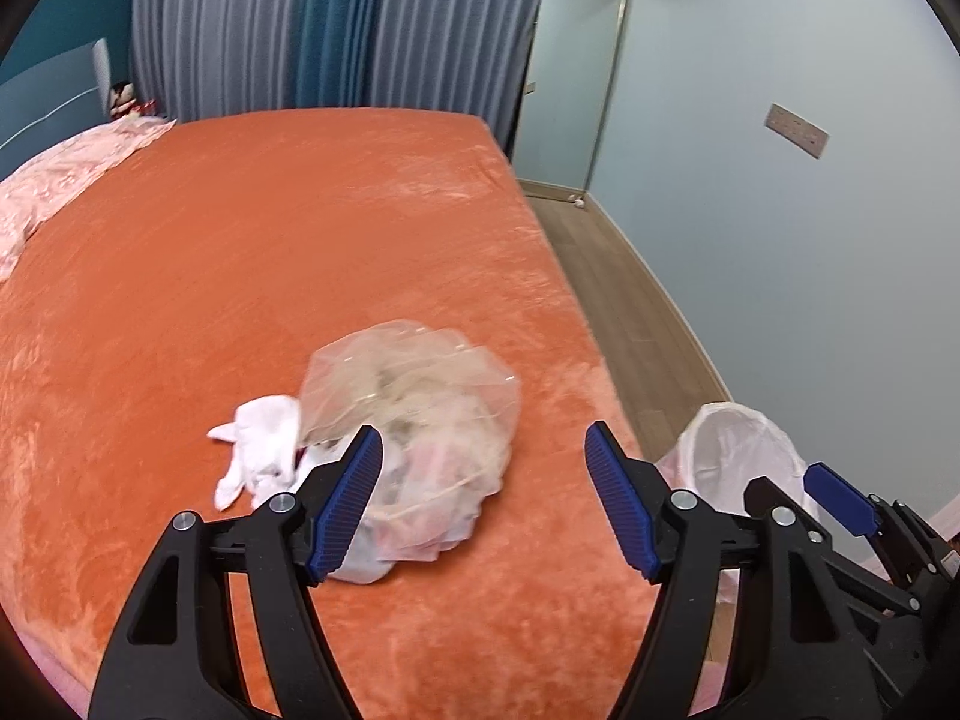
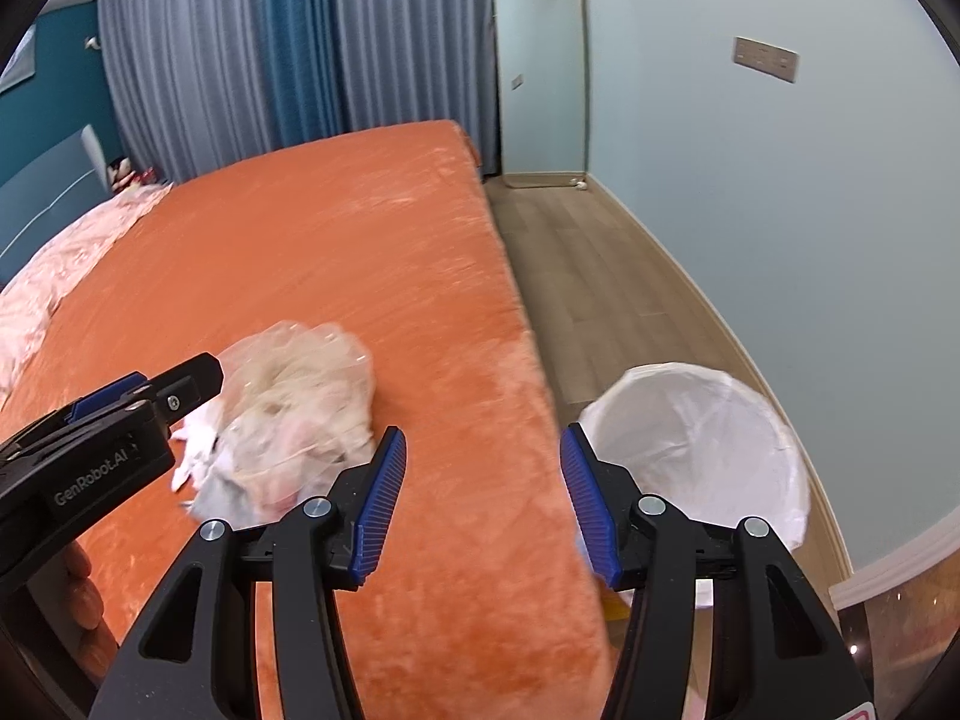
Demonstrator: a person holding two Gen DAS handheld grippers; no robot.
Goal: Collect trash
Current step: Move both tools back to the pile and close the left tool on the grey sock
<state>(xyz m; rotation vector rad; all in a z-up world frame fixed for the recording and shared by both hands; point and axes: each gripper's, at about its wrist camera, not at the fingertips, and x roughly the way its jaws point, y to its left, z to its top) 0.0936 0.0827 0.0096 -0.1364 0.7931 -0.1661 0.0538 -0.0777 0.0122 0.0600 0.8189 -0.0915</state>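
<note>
Orange bedspread (image 1: 270,252) carries a blurred clear bag (image 1: 420,420) half-hiding white tissue (image 1: 252,450); both grippers' jaws gape.

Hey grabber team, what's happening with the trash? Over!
Left gripper open, right gripper open, both empty. Trash bundle on bed. Lined bin on the floor alongside. Nothing blocking.

Orange bed (image 1: 270,252), pink quilt (image 1: 66,168), grey-blue curtains (image 1: 312,24), mirror (image 1: 570,78).
</note>
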